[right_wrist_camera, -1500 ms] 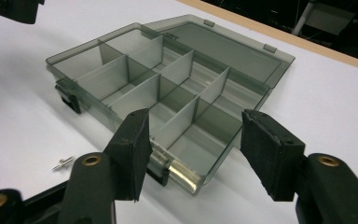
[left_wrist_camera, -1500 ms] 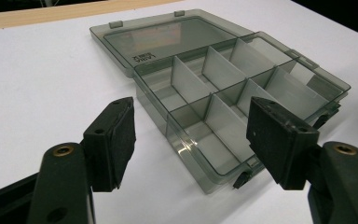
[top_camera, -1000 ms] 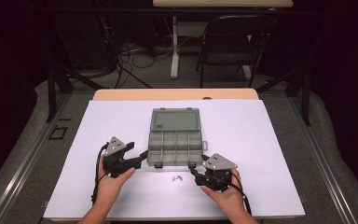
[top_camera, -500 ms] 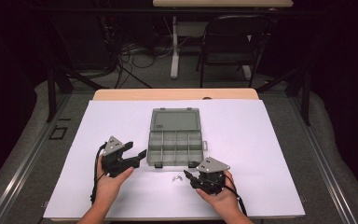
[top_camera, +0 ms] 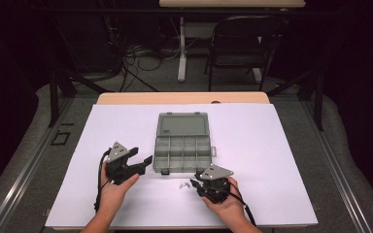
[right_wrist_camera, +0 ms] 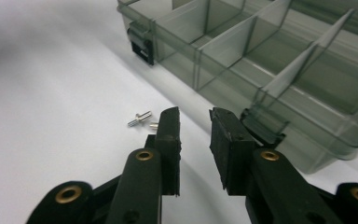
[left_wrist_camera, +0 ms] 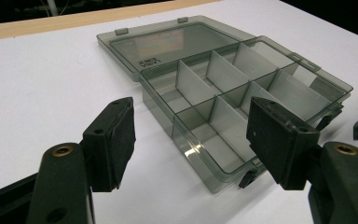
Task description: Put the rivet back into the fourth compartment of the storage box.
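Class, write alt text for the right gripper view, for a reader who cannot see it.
The right tongs hover slightly open, holding nothing, just beside small metal pins lying on the white table surface. Behind them stands an open, smoky-clear compartment box, its divided sections empty as far as can be seen, with a latch on its near wall.

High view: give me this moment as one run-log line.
box open, compartments look empty | screws loose on table in front of box | left gripper open by box | right gripper partly open beside screws
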Tool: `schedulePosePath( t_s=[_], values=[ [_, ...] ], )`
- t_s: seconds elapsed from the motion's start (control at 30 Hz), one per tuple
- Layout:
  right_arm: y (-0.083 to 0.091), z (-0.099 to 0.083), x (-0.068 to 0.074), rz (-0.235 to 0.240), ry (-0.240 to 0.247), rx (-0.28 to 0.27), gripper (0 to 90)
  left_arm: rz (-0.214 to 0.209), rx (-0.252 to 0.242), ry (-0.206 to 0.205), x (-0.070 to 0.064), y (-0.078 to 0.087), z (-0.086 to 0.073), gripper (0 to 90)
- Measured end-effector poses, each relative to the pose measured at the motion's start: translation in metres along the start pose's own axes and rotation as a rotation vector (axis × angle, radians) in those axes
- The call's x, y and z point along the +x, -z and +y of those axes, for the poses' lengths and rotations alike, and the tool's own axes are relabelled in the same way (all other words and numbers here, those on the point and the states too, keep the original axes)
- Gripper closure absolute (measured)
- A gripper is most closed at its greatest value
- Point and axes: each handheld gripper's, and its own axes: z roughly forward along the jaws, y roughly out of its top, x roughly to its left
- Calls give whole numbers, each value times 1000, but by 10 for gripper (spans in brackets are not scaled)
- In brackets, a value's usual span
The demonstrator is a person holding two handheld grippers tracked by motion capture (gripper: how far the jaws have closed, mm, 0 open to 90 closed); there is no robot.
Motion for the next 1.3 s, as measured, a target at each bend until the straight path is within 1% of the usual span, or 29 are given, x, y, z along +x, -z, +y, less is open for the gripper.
schedulePosePath(
  t_s=[0.03,0.07,0.1,0.13,0.17,0.23,0.3,0.37,0.53,0.8,0.97,1.17,1.2,1.23,1.3],
  values=[
    [-1,0,1,6,2,13,742,1,-1,0,0,0,0,327],
    [-2,0,3,11,4,8,751,1,-1,0,0,0,0,328],
    [-2,0,4,11,9,23,759,1,5,0,1,1,0,328],
    [-5,-1,5,15,10,11,769,4,-2,3,1,0,-1,328],
    [-5,-1,6,12,13,30,776,2,4,-1,1,1,0,328],
    [-7,0,7,14,18,42,787,4,1,-3,0,1,0,329],
    [-7,0,8,19,15,41,795,2,3,0,0,2,0,330],
    [-8,-1,8,21,12,41,796,4,-7,2,1,1,0,330],
    [-11,-1,9,34,11,50,797,3,-7,9,2,2,0,331],
    [-15,-2,9,31,12,76,810,4,-4,9,2,2,0,332],
    [-17,-3,9,35,3,62,812,3,-7,12,2,2,0,333],
    [-15,-2,9,45,-4,64,789,4,-5,11,3,2,0,333],
    [-15,-2,9,49,-10,61,785,4,-6,11,3,1,-1,333],
    [-17,-2,10,50,-13,44,778,4,-6,11,3,1,-1,333],
    [-17,-2,10,50,-12,62,767,3,-6,11,3,1,-1,334]
  ],
)
